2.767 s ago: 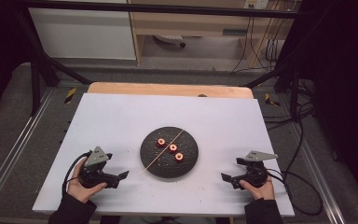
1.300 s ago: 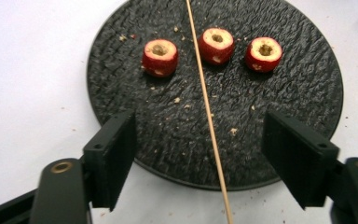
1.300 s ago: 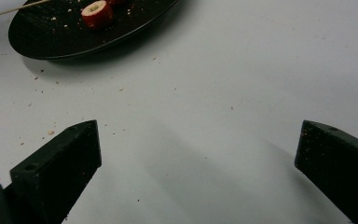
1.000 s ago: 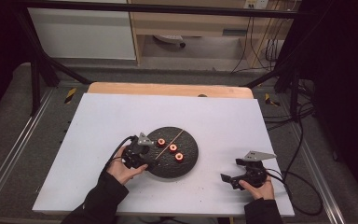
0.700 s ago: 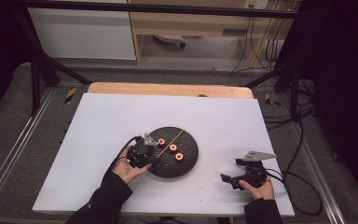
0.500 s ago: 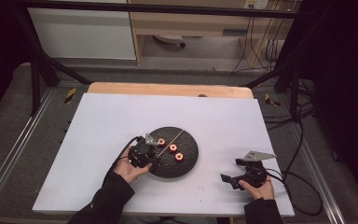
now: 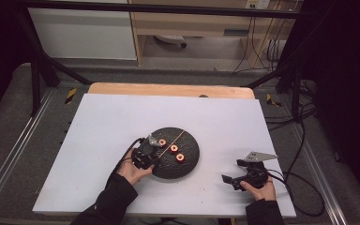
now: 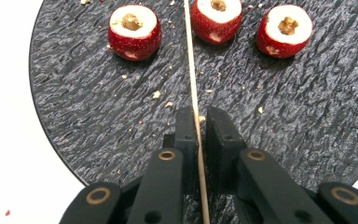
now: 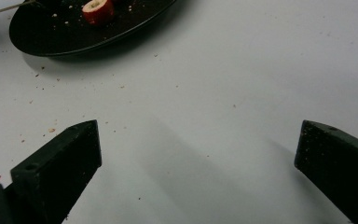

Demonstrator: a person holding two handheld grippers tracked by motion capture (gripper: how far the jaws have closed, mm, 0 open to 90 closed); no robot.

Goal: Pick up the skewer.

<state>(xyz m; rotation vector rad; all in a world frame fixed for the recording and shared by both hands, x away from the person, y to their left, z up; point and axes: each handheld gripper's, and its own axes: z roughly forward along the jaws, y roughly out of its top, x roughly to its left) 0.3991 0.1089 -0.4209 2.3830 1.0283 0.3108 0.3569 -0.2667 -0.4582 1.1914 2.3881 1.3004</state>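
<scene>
A round black plate holds three cored red fruit pieces and a thin wooden skewer. My left gripper reaches over the plate's left edge. In the left gripper view its jaws have just been closing around the skewer, which runs between them. The left pad touches the skewer and a thin gap remains at the right pad. The fruit pieces lie in a row beyond the tips. My right gripper rests on the table at the right, its jaws wide open with nothing between them.
The plate sits mid-table on a white sheet, with a wooden strip along the far edge. Crumbs dot the plate and the sheet. The right gripper view catches the plate's edge and one fruit piece at upper left.
My left hand moved from the table's left onto the plate's left edge and settled at the skewer's near end. The right hand stayed still.
</scene>
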